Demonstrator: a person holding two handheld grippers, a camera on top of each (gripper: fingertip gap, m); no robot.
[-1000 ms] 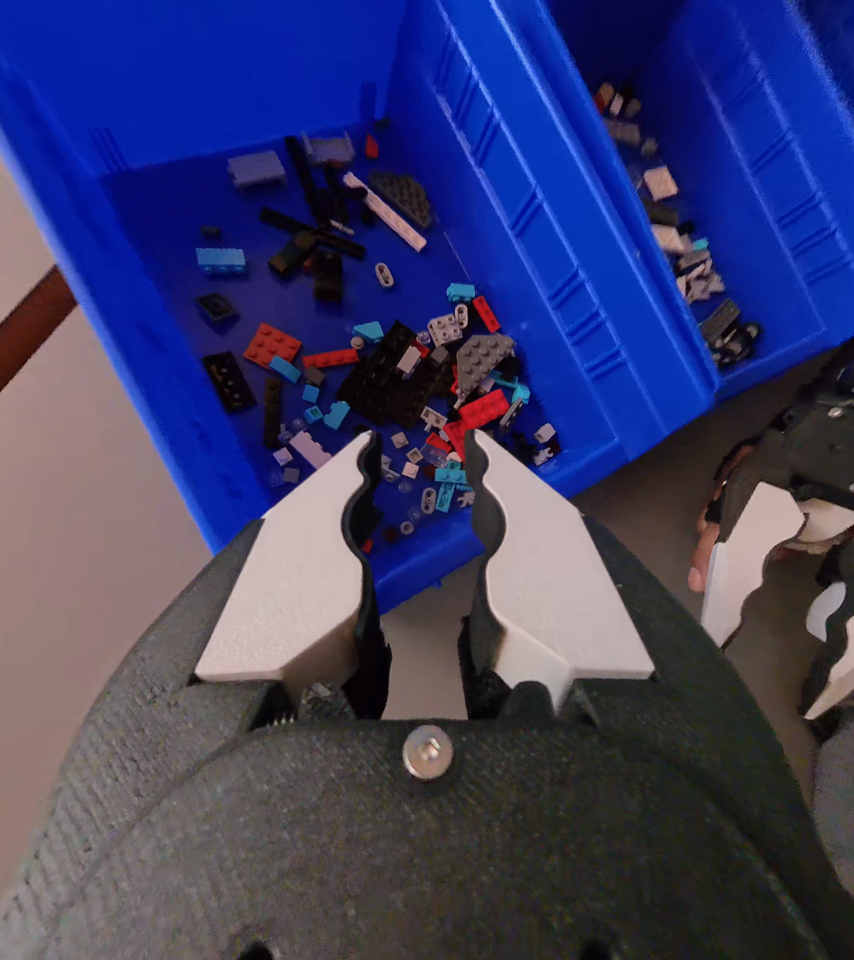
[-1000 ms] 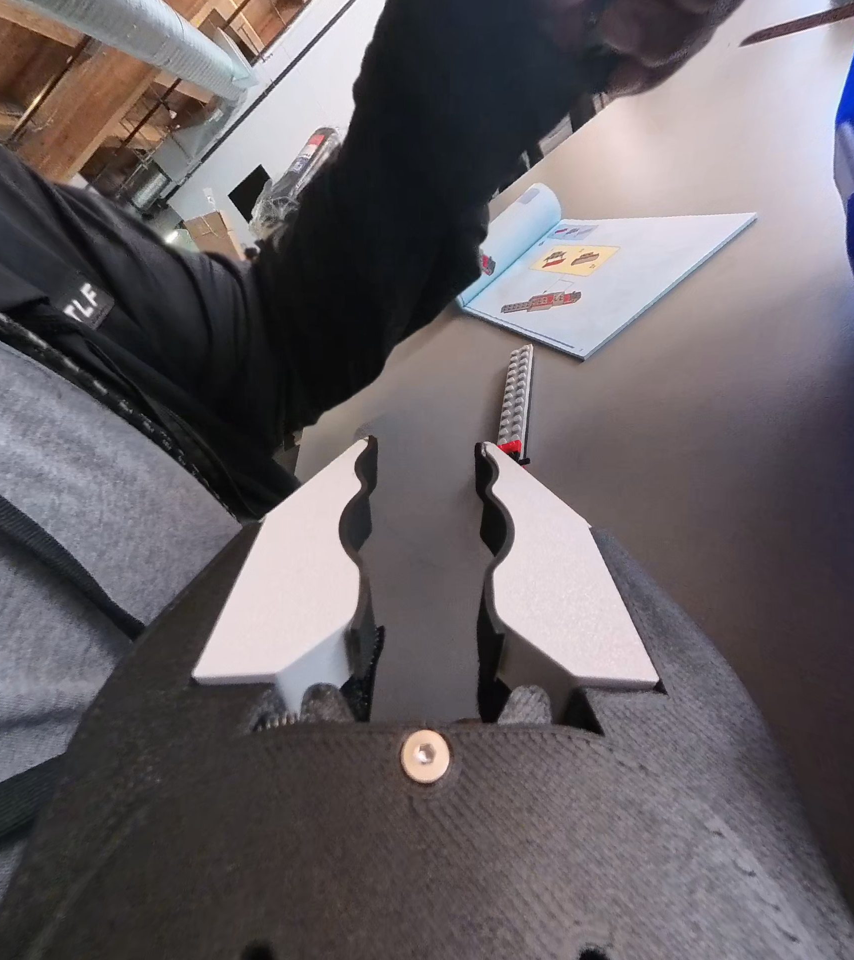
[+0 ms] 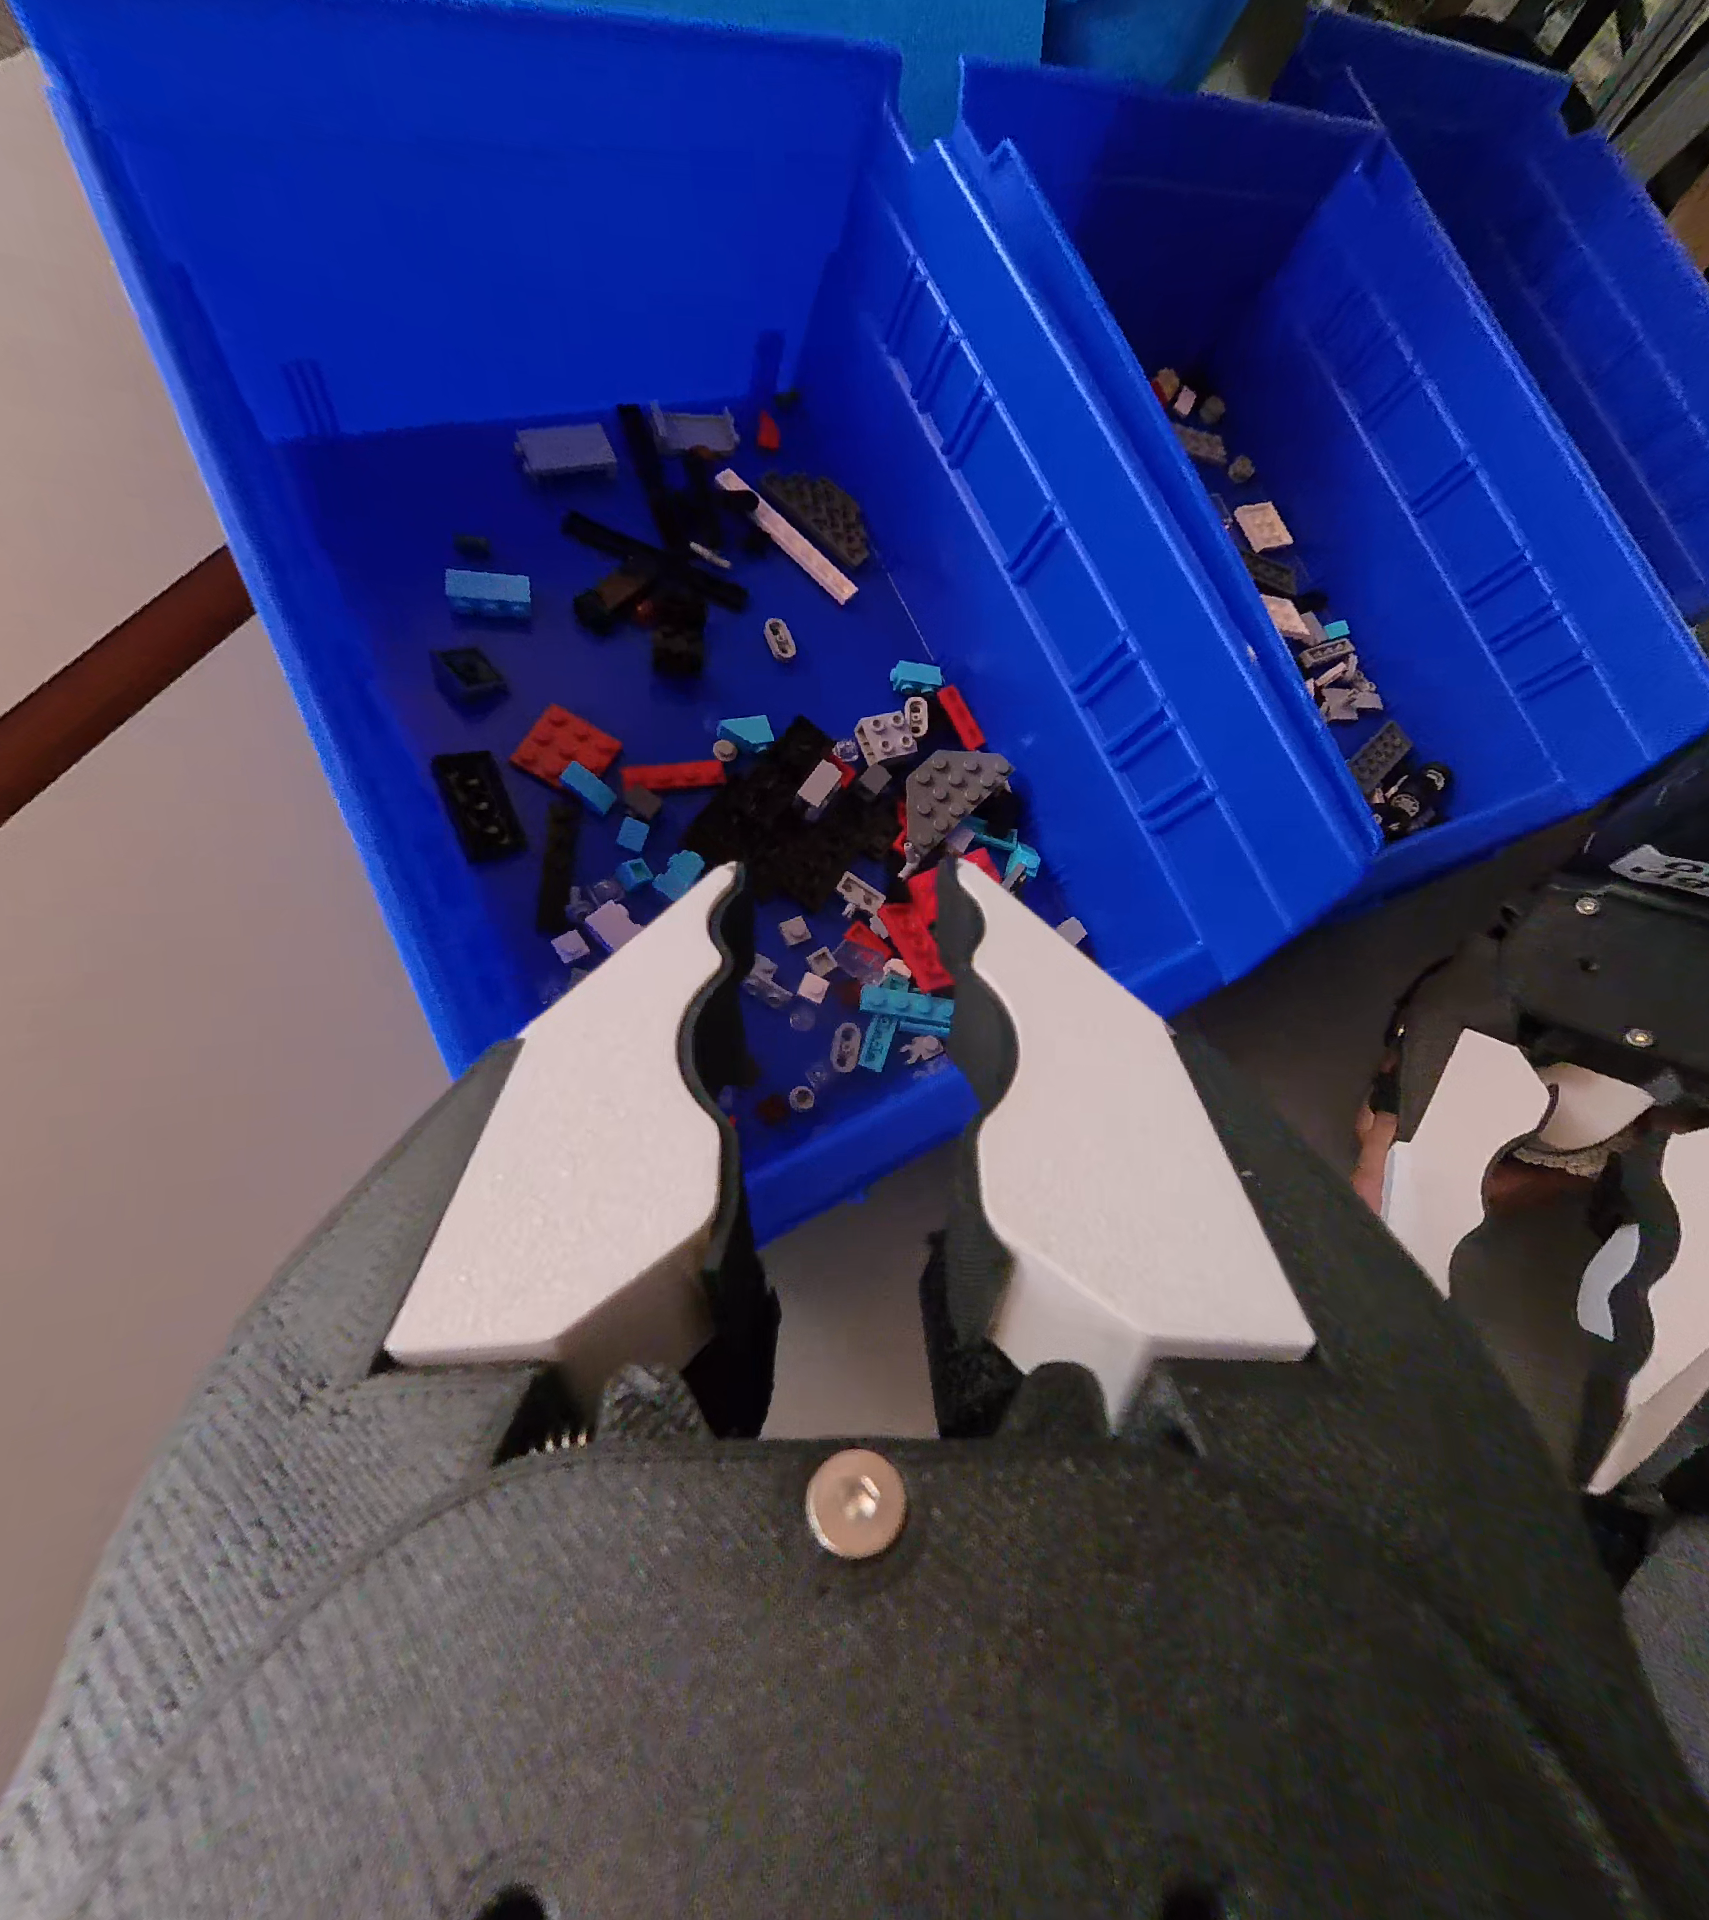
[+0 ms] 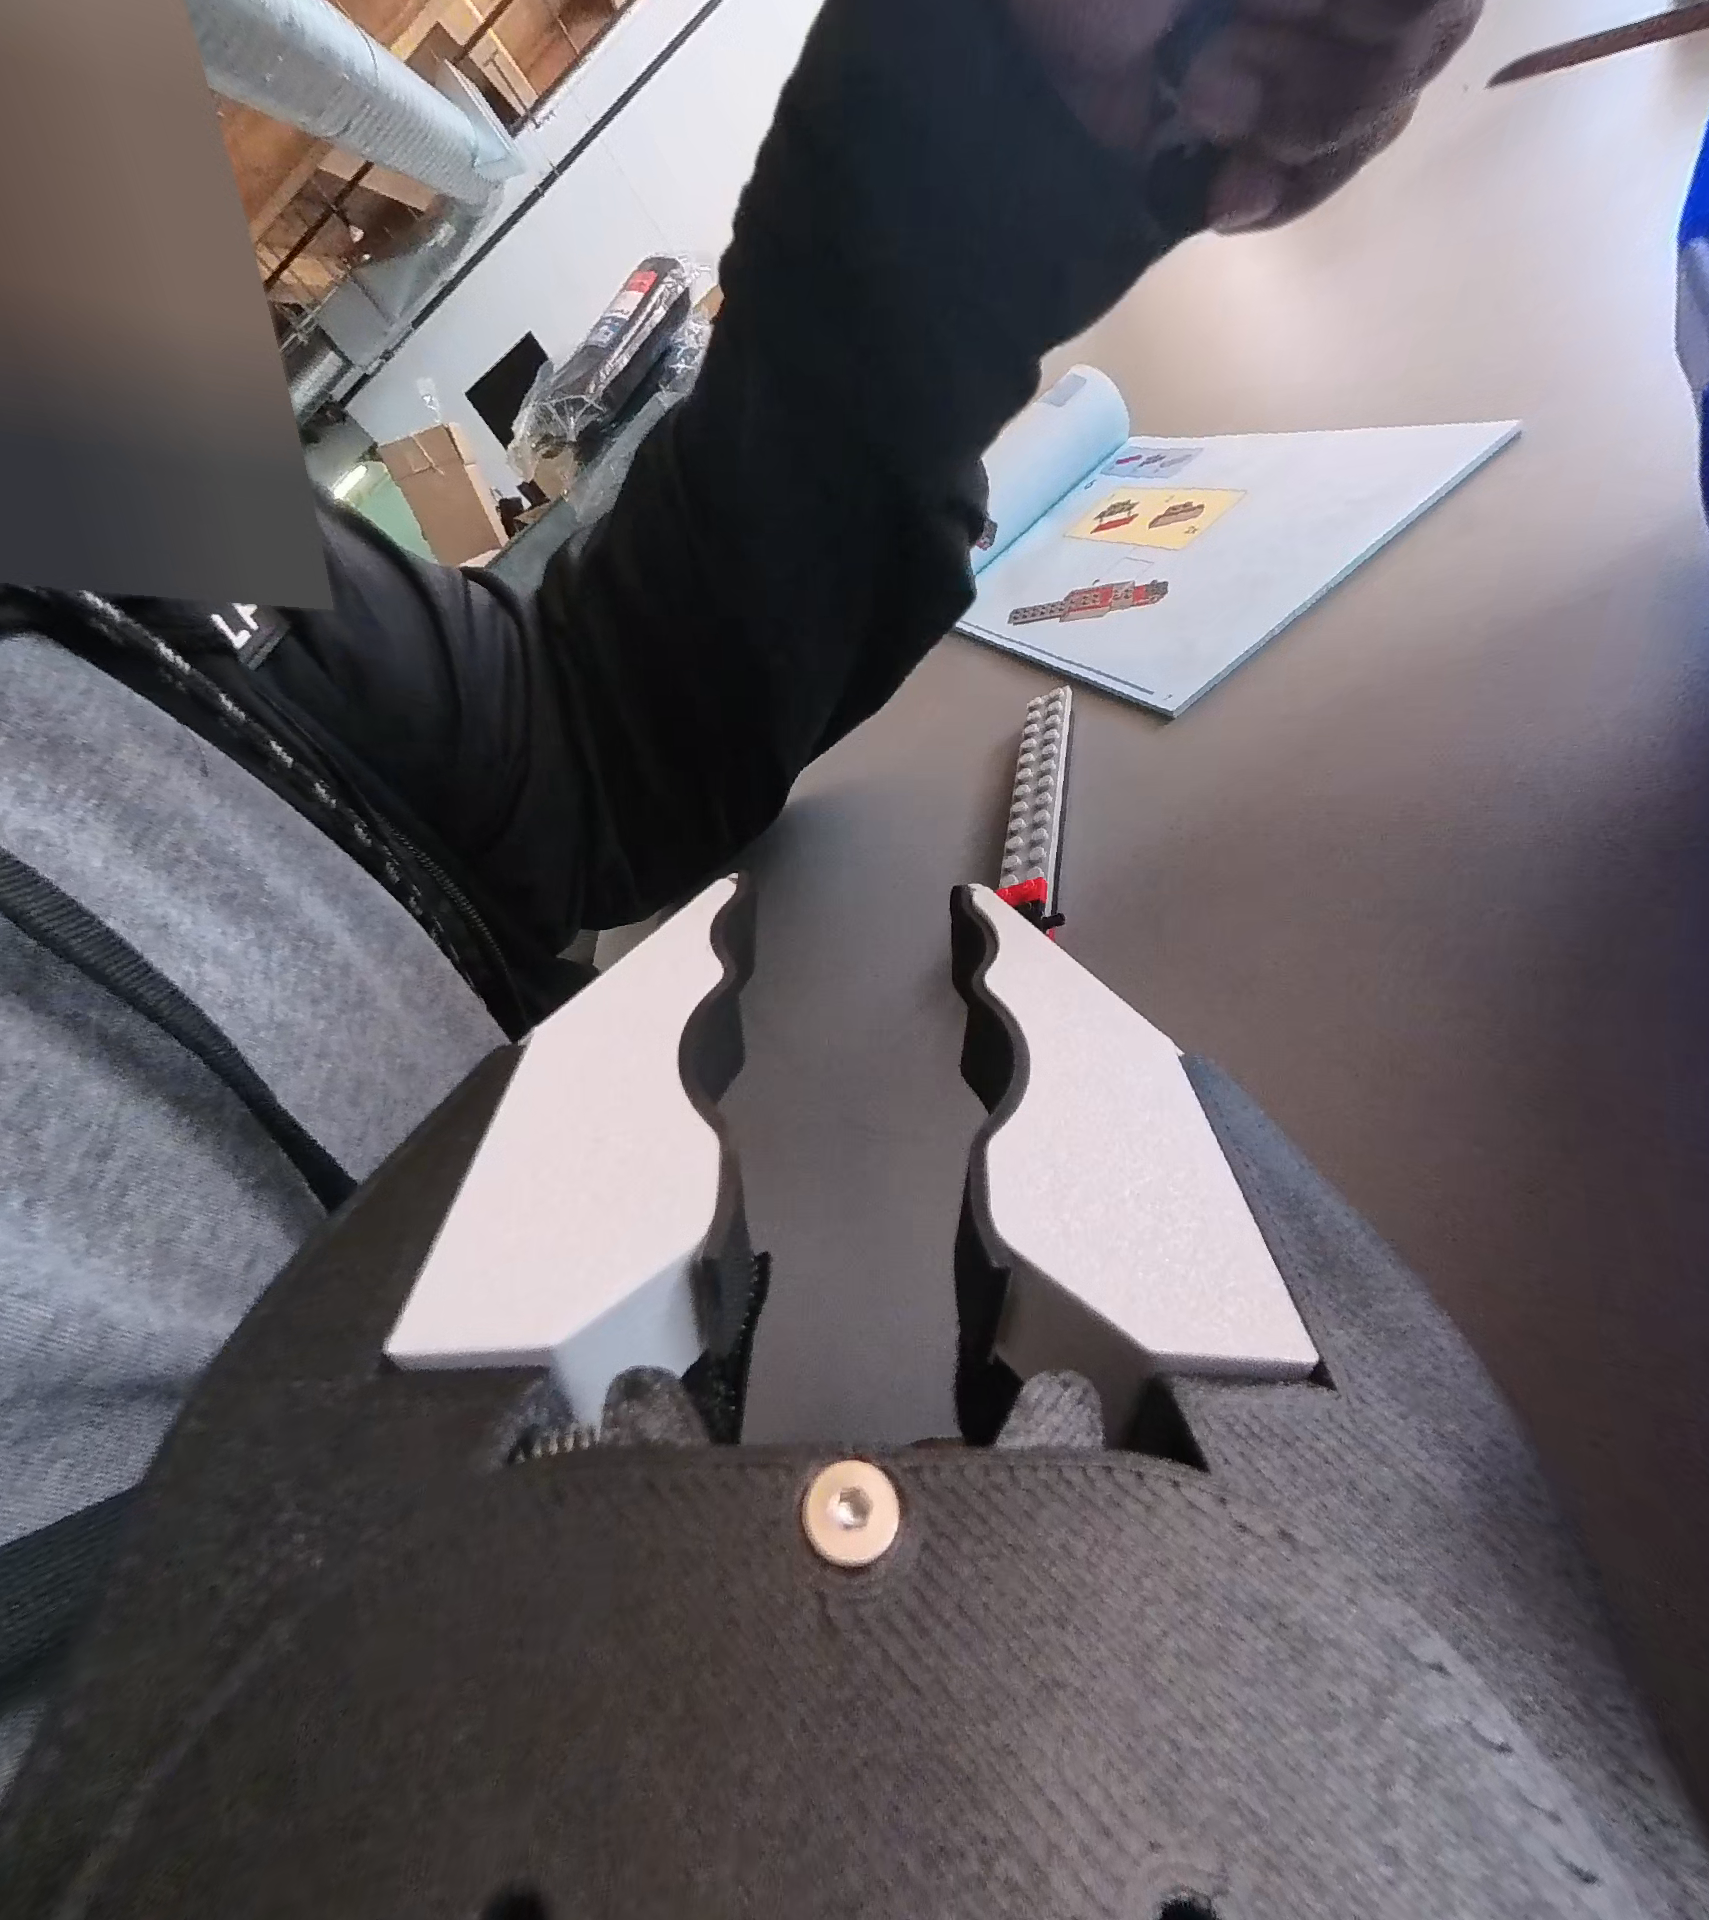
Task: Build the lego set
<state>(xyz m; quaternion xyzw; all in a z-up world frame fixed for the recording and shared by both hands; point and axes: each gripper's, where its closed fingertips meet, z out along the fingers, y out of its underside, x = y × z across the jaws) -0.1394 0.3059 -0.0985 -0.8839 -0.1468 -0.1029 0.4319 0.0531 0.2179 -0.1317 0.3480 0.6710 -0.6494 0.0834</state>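
Note:
My left gripper point(image 3: 842, 883) is open and empty, held above the near edge of a large blue bin point(image 3: 476, 260). The bin holds several loose Lego pieces: red, black, grey and teal, with a grey wedge plate point(image 3: 954, 790) and a red plate point(image 3: 564, 743) among them. My right gripper point(image 4: 845, 899) is open and empty, low over the grey table. It also shows in the left wrist view point(image 3: 1556, 1226) at the right. A long grey studded assembly with a red end point(image 4: 1040, 790) lies on the table just beyond the right fingertip.
A second blue bin point(image 3: 1452, 520) with several grey pieces stands right of the first, and a third point(image 3: 1660, 312) behind it. An open light-blue instruction booklet point(image 4: 1245, 551) lies beyond the assembly. A person's black sleeve point(image 4: 777, 468) and grey clothing fill the left. The grippers' ends are close to 20 cm from one another.
The left gripper has pulled back and up a little, so more of the bins shows. The right gripper has hardly moved. Both stay open.

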